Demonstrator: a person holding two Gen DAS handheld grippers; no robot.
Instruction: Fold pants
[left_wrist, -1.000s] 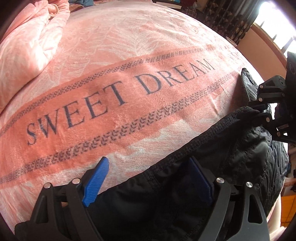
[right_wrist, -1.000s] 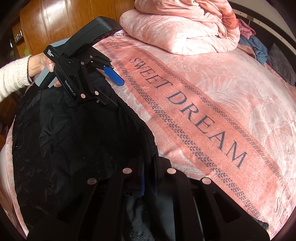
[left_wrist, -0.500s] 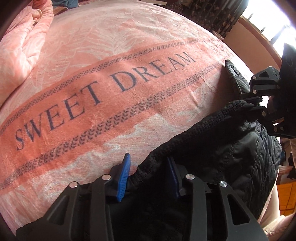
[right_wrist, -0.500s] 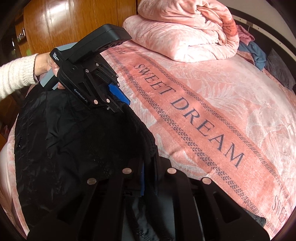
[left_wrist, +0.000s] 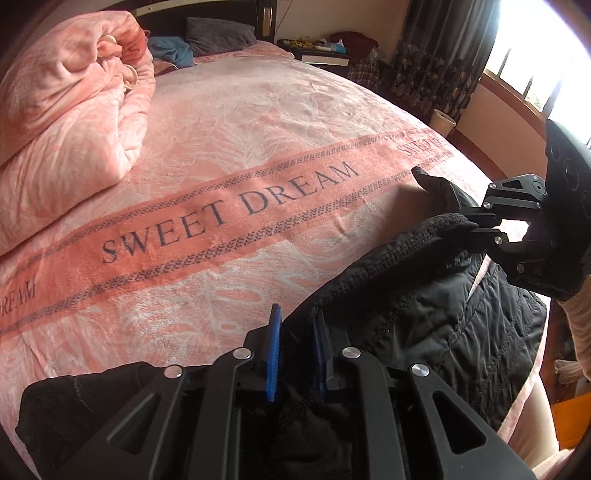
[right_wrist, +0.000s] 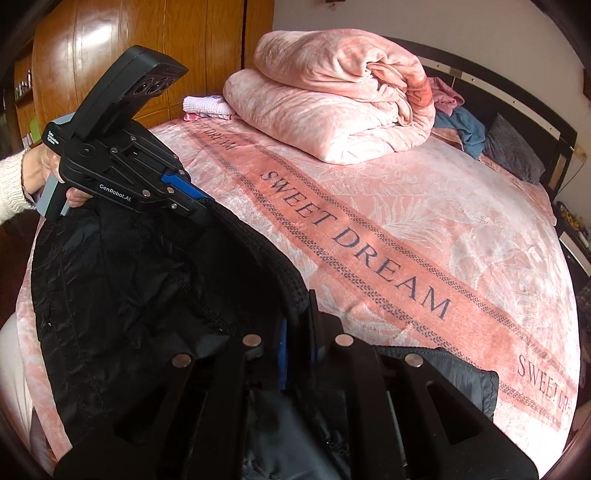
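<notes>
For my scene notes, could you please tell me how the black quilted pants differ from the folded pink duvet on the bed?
The black quilted pants are dark and thin; the folded pink duvet is pale and bulky. The pants are held along their ribbed edge by the left gripper, whose jaws have just closed on it, and the right gripper; the duvet lies untouched. The pants sit at the near edge, the duvet nearer the headboard. Both are on the pink blanket.

Pants (left_wrist: 424, 295) lie at bed (left_wrist: 258, 122) near edge; rolled duvet (left_wrist: 62, 122) on bed behind; pillow (left_wrist: 218, 35) at headboard beyond.
</notes>
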